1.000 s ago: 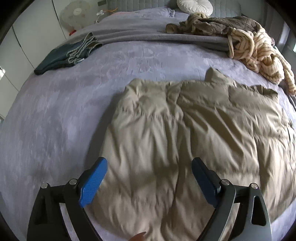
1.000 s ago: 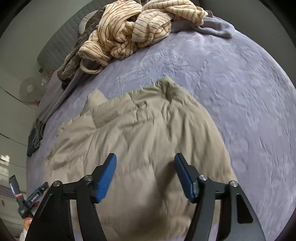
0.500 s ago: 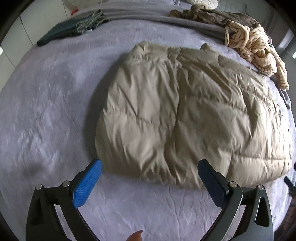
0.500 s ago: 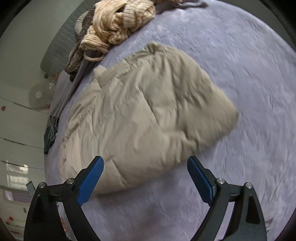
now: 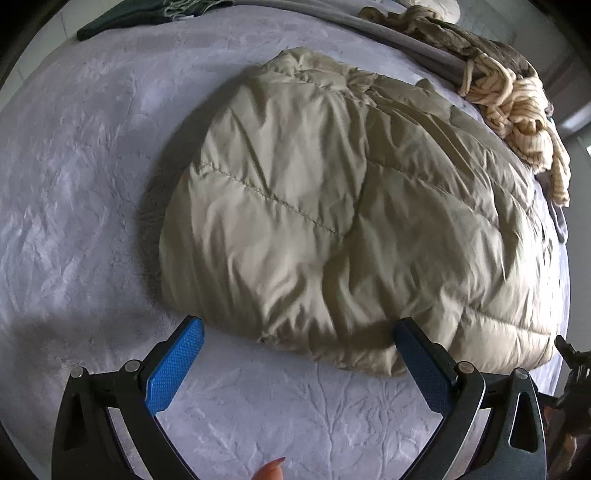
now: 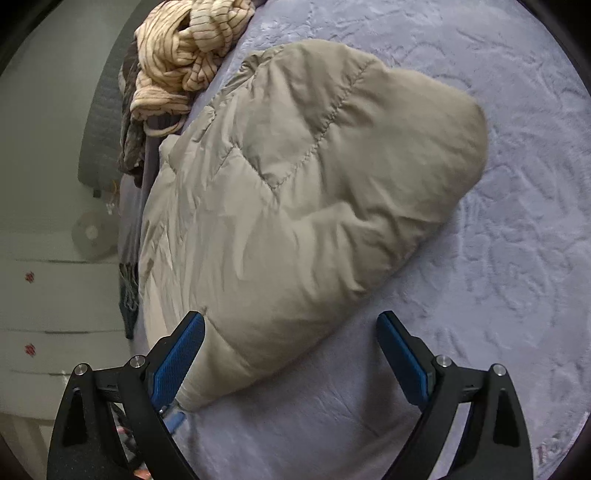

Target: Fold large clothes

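Observation:
A beige quilted puffer jacket [image 5: 332,206] lies folded on the lavender bedspread [image 5: 74,184]. It also shows in the right wrist view [image 6: 295,192]. My left gripper [image 5: 299,343] is open and empty, at the jacket's near hem, its blue pads either side of the edge. My right gripper [image 6: 291,339] is open and empty, over the jacket's near edge; its left pad [image 6: 177,358] overlaps the fabric.
A cream striped knit [image 5: 517,107] and brown clothes [image 5: 443,29] are heaped at the far side; the knit also shows in the right wrist view [image 6: 184,48]. A dark green folded garment [image 5: 140,14] lies far left. A fan [image 6: 92,232] and white drawers [image 6: 55,314] stand beside the bed.
Both grippers have pulled back from over the jacket to its near edge and opened wider. The jacket now lies folded and more compact.

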The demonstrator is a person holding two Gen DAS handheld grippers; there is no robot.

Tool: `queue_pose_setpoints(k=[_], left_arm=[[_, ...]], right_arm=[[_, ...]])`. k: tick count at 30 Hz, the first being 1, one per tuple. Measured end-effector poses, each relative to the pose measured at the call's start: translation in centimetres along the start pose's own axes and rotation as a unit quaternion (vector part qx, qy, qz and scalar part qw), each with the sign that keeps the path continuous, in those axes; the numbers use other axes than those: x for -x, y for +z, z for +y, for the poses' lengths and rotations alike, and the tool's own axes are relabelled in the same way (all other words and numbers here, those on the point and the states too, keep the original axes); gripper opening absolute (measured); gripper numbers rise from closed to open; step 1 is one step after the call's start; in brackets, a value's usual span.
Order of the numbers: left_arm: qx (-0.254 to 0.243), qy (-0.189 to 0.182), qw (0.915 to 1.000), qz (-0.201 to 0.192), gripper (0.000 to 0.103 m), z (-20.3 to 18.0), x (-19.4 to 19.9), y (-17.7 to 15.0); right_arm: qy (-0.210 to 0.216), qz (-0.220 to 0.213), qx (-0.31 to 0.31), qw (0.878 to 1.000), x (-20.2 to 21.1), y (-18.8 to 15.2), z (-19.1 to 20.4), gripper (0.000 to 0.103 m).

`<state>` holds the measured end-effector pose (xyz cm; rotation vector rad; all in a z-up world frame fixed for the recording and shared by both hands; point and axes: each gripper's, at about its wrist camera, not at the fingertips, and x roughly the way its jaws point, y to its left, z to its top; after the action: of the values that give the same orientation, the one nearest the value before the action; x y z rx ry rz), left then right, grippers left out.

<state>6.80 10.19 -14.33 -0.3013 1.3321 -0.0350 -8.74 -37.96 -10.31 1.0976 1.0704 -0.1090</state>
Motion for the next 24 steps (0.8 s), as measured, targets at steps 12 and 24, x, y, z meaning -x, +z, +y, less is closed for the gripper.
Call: queue_pose_setpoints(k=[12,24], left_arm=[[0.083,-0.054,0.9951,-0.005,0.103,3.8,-0.3,0.8],[0.164,-0.179,0.9700,-0.003,0.103,5.8,-3.8,2.6]], right_arm=[[0.082,-0.018,-0.056,0.995,-1.2,2.1,0.5,0.103],[0.082,0.012,-0.046,0.996,-2.8,2.9,0.6,0.103]])
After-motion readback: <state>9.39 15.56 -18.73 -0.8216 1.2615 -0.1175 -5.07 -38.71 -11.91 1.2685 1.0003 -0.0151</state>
